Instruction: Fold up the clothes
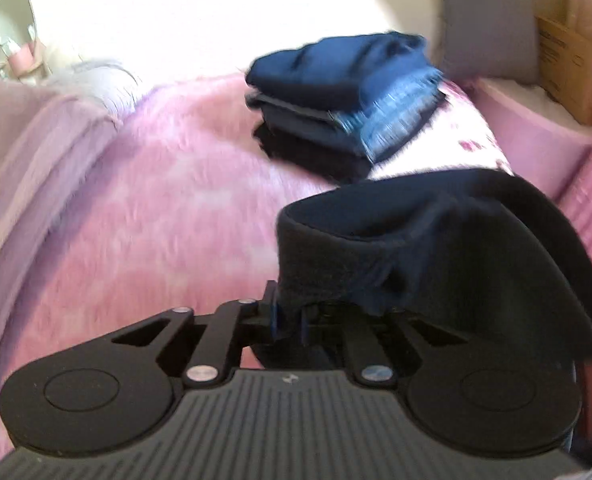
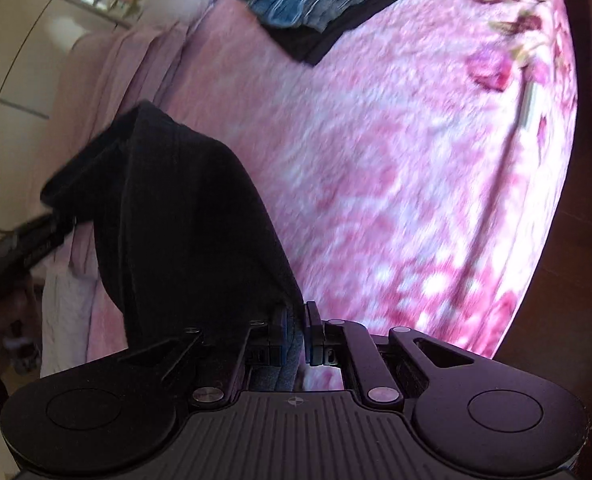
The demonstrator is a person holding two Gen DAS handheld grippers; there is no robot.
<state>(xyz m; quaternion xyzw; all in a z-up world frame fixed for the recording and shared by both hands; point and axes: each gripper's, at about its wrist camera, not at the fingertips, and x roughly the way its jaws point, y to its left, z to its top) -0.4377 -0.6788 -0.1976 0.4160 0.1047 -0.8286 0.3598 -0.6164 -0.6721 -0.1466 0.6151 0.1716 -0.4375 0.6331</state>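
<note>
A black garment (image 1: 436,248) hangs lifted over the pink fluffy bedspread (image 1: 156,208). In the left wrist view my left gripper (image 1: 289,320) is shut on one edge of it, and the cloth drapes off to the right. The right wrist view has my right gripper (image 2: 296,328) shut on another part of the same black garment (image 2: 184,220), which rises to the left toward the left gripper's body (image 2: 24,248). A stack of folded dark blue and denim clothes (image 1: 344,100) lies farther back on the bed, and shows as the folded stack (image 2: 316,0) at the top of the right wrist view.
A grey pillow (image 1: 488,20) and a cardboard box (image 1: 576,72) stand behind the bed at the right. A round mirror (image 1: 14,12) is at the far left. Pale wardrobe doors (image 2: 16,60) lie beyond the bed's edge, where a light pink sheet (image 1: 36,152) hangs.
</note>
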